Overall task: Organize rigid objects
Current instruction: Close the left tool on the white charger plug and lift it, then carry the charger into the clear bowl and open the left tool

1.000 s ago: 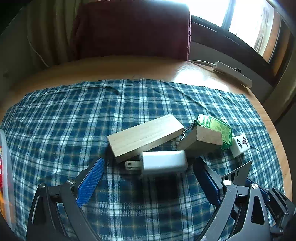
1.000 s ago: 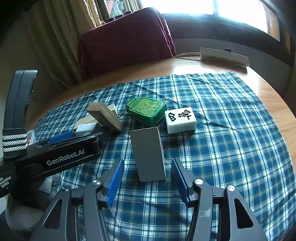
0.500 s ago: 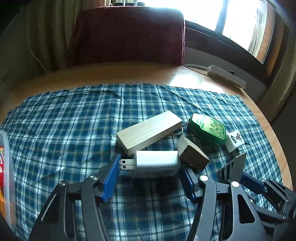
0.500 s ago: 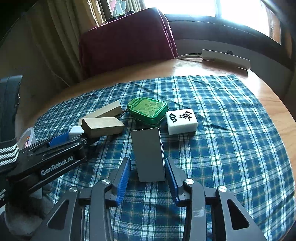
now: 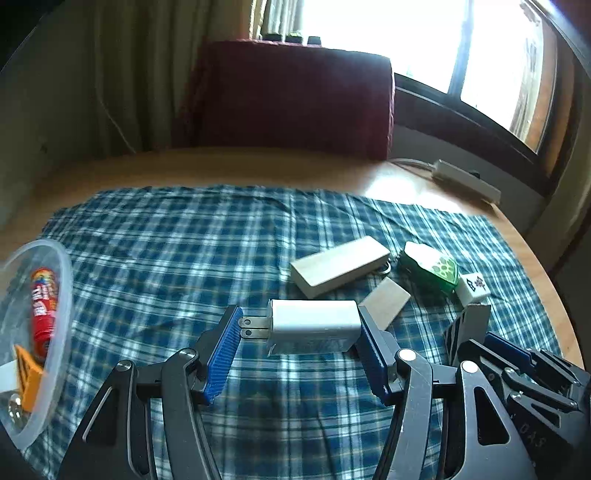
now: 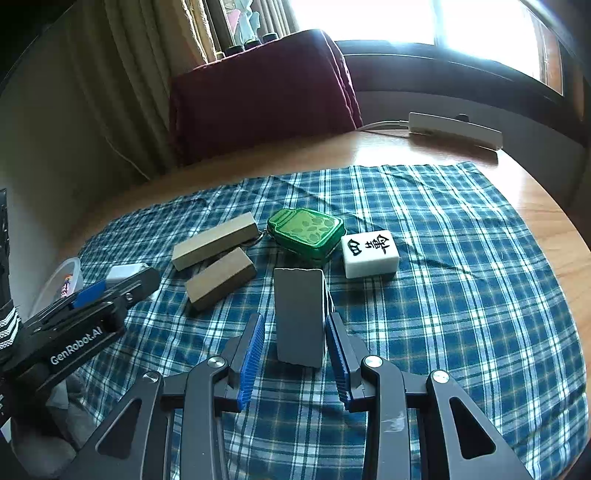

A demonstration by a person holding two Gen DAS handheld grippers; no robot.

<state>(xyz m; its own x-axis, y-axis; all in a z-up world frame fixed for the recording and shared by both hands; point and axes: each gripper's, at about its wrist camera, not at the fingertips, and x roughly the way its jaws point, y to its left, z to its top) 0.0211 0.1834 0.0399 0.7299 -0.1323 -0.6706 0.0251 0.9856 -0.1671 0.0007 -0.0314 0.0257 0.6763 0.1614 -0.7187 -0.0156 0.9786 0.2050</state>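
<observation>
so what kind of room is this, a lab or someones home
Most likely a home, perhaps a living or dining room: a round wooden table under a blue plaid cloth, a dark red upholstered chair pulled up to it, and curtains beside a sunny window.

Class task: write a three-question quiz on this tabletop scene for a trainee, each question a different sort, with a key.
1. Multiple choice: what is gripped in the left gripper? A) white charger B) spoon C) mug
2. True or false: the grey block between the fingers of the right gripper lies flat on the checked cloth.
3. Count: how many wooden blocks lie on the cloth?

Key: 1 A. 2 False, it stands upright. 3 Two.
</observation>
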